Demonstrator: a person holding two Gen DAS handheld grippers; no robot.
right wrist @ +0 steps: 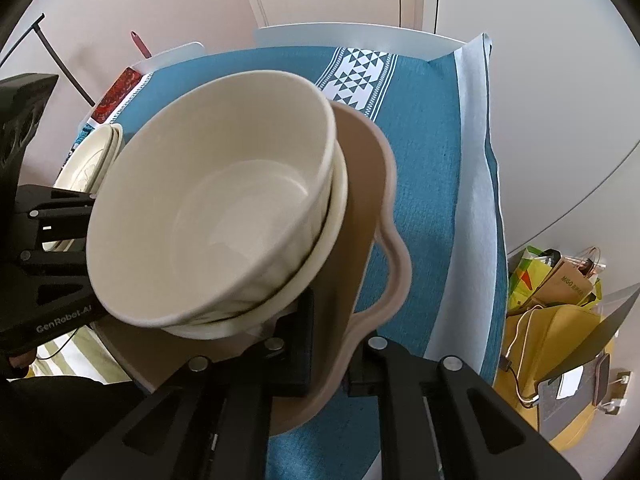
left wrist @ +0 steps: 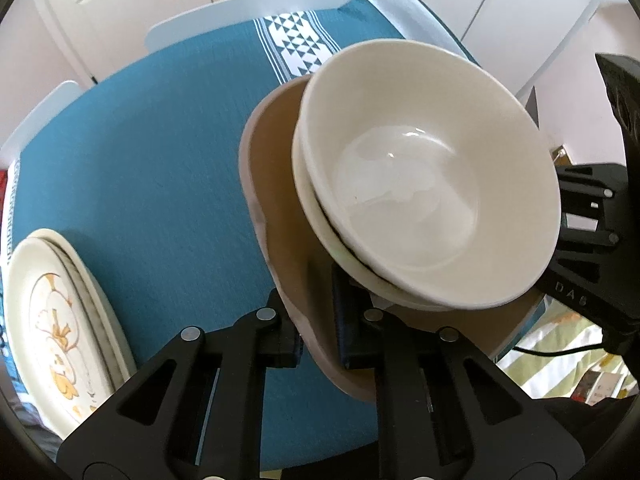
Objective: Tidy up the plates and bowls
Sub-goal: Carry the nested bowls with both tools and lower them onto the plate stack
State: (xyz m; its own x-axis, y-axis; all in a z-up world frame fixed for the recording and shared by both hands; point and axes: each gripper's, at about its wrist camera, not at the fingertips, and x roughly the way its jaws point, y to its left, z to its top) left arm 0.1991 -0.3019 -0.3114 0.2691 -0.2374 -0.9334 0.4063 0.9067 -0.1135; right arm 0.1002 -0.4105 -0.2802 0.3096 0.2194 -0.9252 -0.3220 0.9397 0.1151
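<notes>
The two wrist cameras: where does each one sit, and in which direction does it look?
Left wrist: sits on the left gripper, looks across the tan tray toward the right gripper; own fingers show.
Right wrist: sits on the right gripper, facing the left gripper.
Shared: tray, stacked white bowls, teal tablecloth, patterned plates.
</notes>
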